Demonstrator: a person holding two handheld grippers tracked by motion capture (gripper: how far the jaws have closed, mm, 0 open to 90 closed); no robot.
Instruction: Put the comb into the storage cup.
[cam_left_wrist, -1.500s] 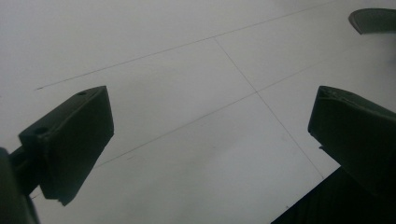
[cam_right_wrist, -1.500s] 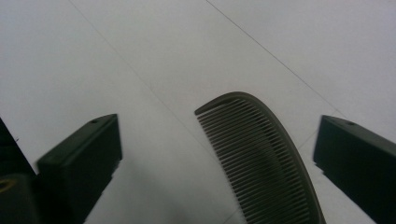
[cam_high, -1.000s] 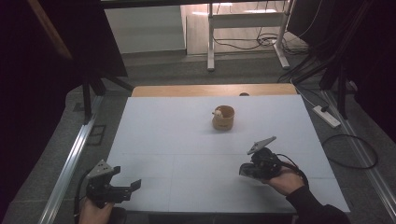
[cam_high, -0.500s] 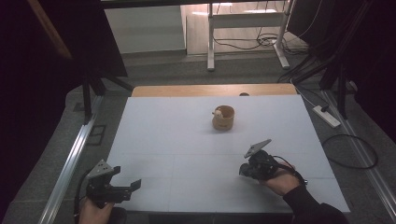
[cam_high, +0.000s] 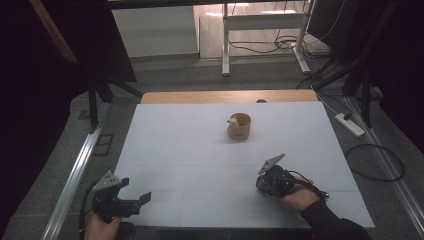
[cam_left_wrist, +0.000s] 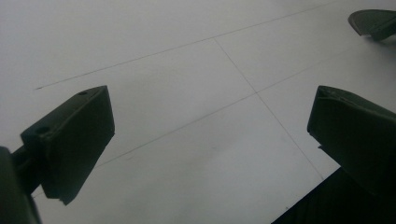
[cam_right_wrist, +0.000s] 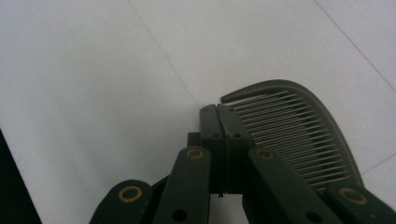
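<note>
A white-topped table (cam_high: 170, 150) stands on grey floor (cam_high: 200, 75), dark room, cables (cam_high: 260, 47) beyond.

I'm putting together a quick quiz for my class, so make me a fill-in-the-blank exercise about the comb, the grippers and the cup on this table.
1. The right gripper is shut on a ____.
2. The left gripper has its jaws ____, with nothing between them.
3. The tan cup stands on the white table, ____ from both grippers.
4. In the high view, the left gripper sits near the table's ____ left corner.

Missing words: comb; open; apart; near
</note>
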